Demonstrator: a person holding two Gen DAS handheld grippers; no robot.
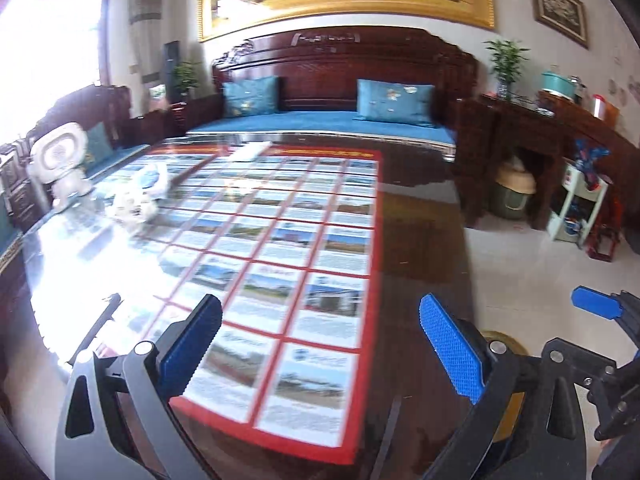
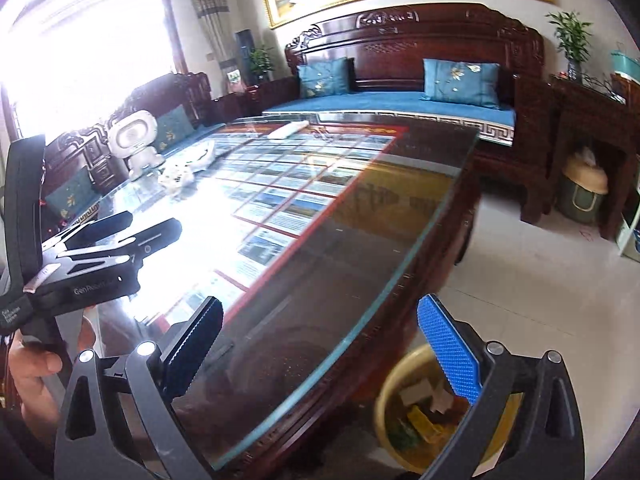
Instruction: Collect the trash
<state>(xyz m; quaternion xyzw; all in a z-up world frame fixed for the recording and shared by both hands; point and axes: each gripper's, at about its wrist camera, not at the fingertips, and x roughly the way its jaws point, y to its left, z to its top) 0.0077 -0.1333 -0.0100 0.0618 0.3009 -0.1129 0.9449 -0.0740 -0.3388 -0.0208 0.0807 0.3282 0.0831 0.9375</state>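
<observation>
Left claw point(image 1: 320, 344): two black angular arms with cut-out slots and round silver screw heads at the pivots, each carrying a flat blue pad with a fine dimpled grid, the left pad's edge toothed like a saw. Right claw point(image 2: 320, 344) is the same build, black frame, silver screws, blue textured pad. In the right wrist view the left claw's body carries white lettering, and a bare hand point(image 2: 34, 364) grips its dark handle.

Round yellow plastic bin point(image 2: 394, 412) near right is half behind the right hand-held gripper point(image 2: 320, 356); contents too blurry.
</observation>
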